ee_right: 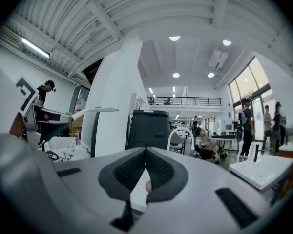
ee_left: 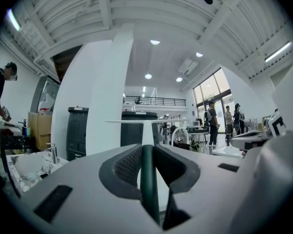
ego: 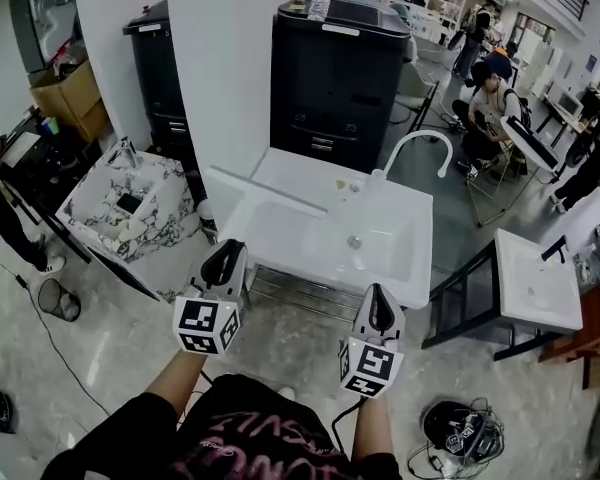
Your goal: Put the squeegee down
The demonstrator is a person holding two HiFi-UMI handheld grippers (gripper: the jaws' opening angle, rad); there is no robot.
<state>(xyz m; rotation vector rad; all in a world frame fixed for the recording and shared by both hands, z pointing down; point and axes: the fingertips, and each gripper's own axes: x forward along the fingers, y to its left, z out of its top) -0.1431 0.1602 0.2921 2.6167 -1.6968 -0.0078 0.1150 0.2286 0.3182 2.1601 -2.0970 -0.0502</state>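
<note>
Fingers: left gripper clamps squeegee handle, level before sink; right gripper pressed together, empty.

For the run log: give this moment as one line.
left gripper: shut on squeegee | right gripper: shut, empty | squeegee: not yet down, by sink

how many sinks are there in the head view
3: a white sink at centre, a marbled sink to its left, and another white sink at the right. More may be cut off at the right edge.
</note>
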